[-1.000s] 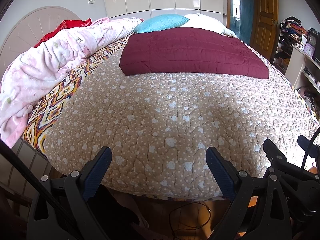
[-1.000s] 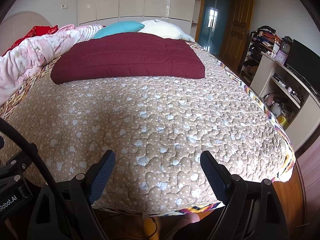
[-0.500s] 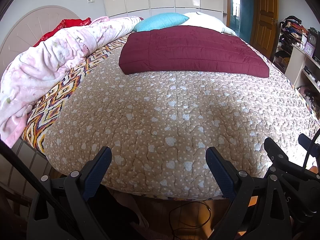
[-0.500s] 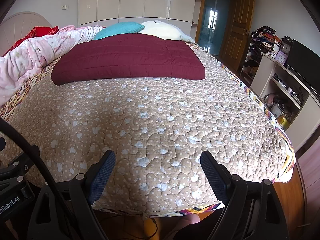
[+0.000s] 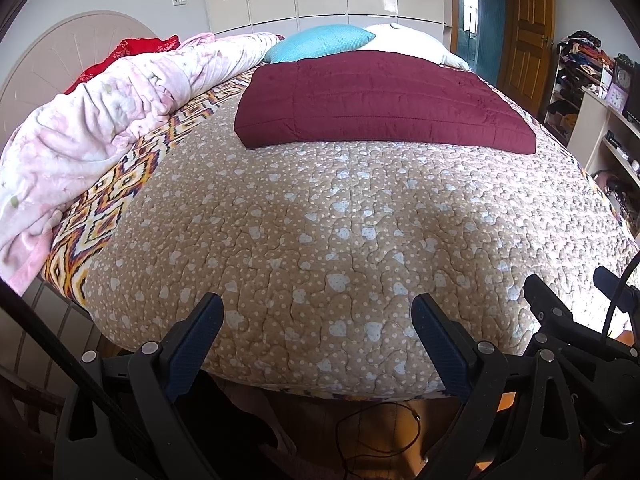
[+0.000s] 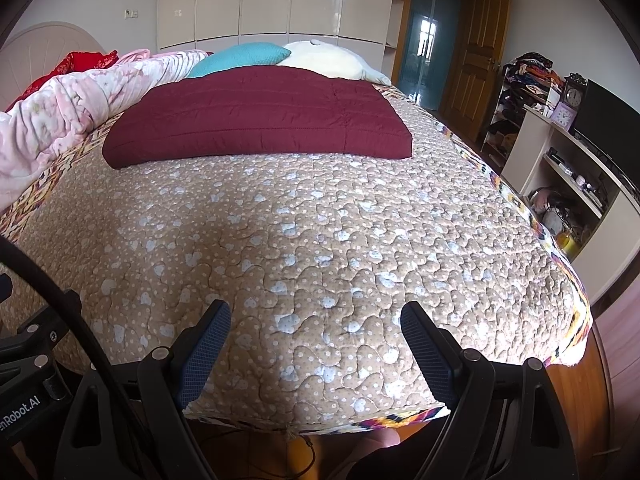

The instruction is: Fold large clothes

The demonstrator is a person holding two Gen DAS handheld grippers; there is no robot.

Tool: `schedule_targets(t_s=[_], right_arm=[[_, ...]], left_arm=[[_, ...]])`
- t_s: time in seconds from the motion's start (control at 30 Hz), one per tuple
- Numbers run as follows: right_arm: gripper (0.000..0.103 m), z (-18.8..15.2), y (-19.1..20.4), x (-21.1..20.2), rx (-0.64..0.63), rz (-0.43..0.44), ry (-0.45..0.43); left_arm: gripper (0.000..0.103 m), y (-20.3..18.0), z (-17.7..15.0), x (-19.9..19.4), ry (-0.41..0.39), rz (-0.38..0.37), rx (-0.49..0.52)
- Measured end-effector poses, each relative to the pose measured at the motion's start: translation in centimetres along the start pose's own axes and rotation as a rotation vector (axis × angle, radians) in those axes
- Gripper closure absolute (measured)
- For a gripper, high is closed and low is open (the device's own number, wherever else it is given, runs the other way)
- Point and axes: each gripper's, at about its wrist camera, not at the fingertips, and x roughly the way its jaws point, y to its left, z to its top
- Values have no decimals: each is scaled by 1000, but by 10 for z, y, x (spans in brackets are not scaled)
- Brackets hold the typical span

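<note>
A dark red quilted garment [image 5: 384,100] lies folded flat on the far half of the bed, also in the right wrist view [image 6: 260,116]. My left gripper [image 5: 318,312] is open and empty, low at the foot edge of the bed, far from the garment. My right gripper [image 6: 316,320] is open and empty beside it at the same edge. Part of the right gripper's black frame [image 5: 560,320] shows at the lower right of the left wrist view.
The bed has a tan dotted quilt [image 5: 340,220]. A pink blanket [image 5: 100,120] is heaped along its left side. A teal pillow [image 5: 320,42] and a white one [image 6: 328,60] lie at the head. Shelves and a desk [image 6: 568,160] stand right; a cable [image 5: 380,432] lies on the floor.
Both grippers have crept slightly toward the bed and stay open. The garment has not moved.
</note>
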Motion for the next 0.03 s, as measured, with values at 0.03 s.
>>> schedule_targets(t_s=[0.03], right_arm=[[13,0,0,0,0,1,0]], left_arm=[[9,0,0,0,1,1,0]])
